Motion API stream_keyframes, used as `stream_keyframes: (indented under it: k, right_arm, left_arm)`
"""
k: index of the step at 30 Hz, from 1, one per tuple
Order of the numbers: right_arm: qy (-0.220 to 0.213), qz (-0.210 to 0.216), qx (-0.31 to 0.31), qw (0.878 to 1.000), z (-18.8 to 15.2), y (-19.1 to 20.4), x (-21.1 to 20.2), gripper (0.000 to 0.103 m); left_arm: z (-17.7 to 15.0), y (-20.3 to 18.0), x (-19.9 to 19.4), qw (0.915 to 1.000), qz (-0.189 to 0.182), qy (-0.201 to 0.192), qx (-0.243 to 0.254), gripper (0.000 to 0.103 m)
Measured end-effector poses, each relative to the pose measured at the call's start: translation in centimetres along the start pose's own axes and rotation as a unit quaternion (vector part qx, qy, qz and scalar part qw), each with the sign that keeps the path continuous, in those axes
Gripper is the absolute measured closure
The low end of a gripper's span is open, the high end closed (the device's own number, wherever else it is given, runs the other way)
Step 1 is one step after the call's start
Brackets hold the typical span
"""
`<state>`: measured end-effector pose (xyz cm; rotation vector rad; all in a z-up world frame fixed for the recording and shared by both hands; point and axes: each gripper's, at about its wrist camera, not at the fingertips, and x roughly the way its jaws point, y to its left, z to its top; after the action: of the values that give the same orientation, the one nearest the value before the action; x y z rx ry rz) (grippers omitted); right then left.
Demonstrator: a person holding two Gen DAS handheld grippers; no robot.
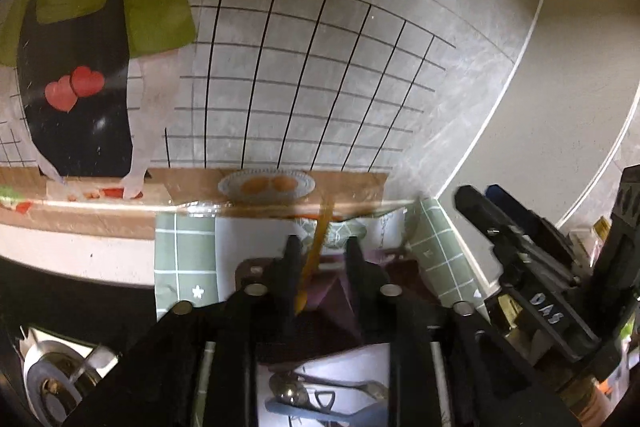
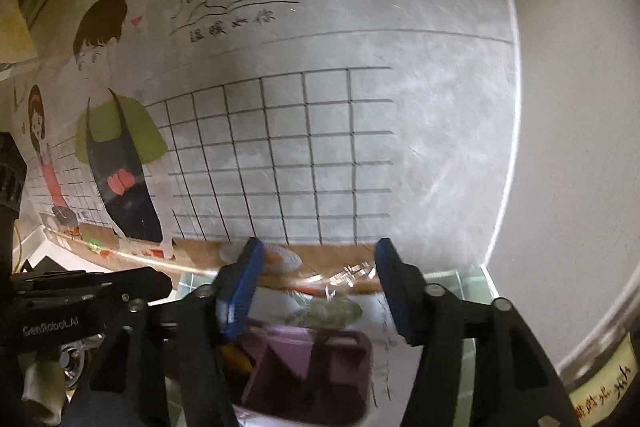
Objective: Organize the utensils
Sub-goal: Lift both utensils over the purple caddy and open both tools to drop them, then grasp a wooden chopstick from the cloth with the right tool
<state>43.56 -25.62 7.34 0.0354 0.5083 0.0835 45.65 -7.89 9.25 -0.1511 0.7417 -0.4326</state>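
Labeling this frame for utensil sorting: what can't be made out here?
- Left wrist view: the orange utensil has its lower end behind the left hand-held gripper; contact unclear.
- Same view: metal utensils are partly covered by the gripper body and cut by the bottom edge.
- Right wrist view: purple holder is blurred; its contents unreadable.

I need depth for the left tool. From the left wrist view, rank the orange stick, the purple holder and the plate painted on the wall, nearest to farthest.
1. Orange stick: between the left tool's fingers, leaning toward the wall.
2. Purple holder: just below and beyond the fingertips.
3. Painted plate: on the wall behind, above the counter's back edge.
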Motion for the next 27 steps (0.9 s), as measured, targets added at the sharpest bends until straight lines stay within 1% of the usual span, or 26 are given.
stream_keyframes:
  k: [1,2,3,4,7,9,11,12,13,16,19,21,23,24,27]
  right_arm:
    - [0.007,0.001,-0.001,1.0,-0.1,-0.5,-0.6,0.043]
    - [0.015,0.001,-0.001,1.0,-0.3,-0.8,-1.0,0.038]
    - [0.022,0.001,-0.001,1.0,-0.5,-1.1,-1.4,0.027]
    - [0.032,-0.001,-0.002,0.999,-0.7,-1.5,-2.0,0.02]
    - [0.061,-0.013,-0.017,0.998,-1.9,-2.5,-3.9,0.019]
    - [0.081,-0.02,-0.03,0.996,-3.2,-2.9,-5.2,0.019]
    - [0.1,-0.025,-0.042,0.994,-4.9,-3.3,-6.6,0.017]
    - [0.108,-0.03,-0.048,0.993,-5.9,-3.4,-7.3,0.012]
    - [0.115,-0.034,-0.053,0.991,-6.9,-3.6,-8.0,0.011]
    - [0.131,-0.048,-0.061,0.988,-8.9,-4.2,-9.2,0.01]
    - [0.151,-0.053,-0.051,0.986,-10.4,-5.2,-10.2,0.009]
    - [0.16,-0.058,-0.045,0.984,-11.0,-6.1,-10.8,0.009]
    - [0.168,-0.071,-0.04,0.982,-11.8,-7.1,-11.7,0.005]
    - [0.172,-0.074,-0.038,0.981,-12.3,-7.6,-12.1,0.001]
    - [0.193,-0.078,-0.033,0.978,-14.3,-8.9,-13.2,0.001]
  left_arm:
    - [-0.3,-0.1,-0.3,1.0,0.002,0.002,0.0,0.065]
    - [-0.7,-0.1,-0.7,1.0,0.005,0.004,0.003,0.059]
    - [-1.1,-0.2,-1.2,0.9999,0.009,0.008,0.005,0.052]
    - [-1.7,-0.3,-1.5,0.9998,0.014,0.013,0.007,0.049]
    - [-4.0,-0.8,-2.6,0.999,0.026,0.032,0.016,0.047]
    - [-6.0,-1.2,-3.0,0.998,0.037,0.048,0.02,0.047]
    - [-7.9,-1.6,-3.2,0.997,0.04,0.062,0.023,0.046]
    - [-8.9,-1.7,-3.2,0.9964,0.041,0.07,0.022,0.045]
    - [-10.0,-1.8,-3.2,0.9957,0.039,0.082,0.019,0.044]
    - [-12.8,-1.9,-3.2,0.9941,0.03,0.104,0.001,0.044]
    - [-15.0,-2.3,-3.4,0.9918,0.03,0.124,-0.007,0.043]
    - [-16.4,-2.5,-3.7,0.9901,0.042,0.134,-0.001,0.037]
    - [-17.5,-2.6,-4.4,0.989,0.052,0.138,0.008,0.037]
    - [-17.9,-2.5,-4.6,0.9886,0.056,0.139,0.011,0.036]
    - [-19.5,-2.2,-5.5,0.9871,0.068,0.144,0.013,0.03]
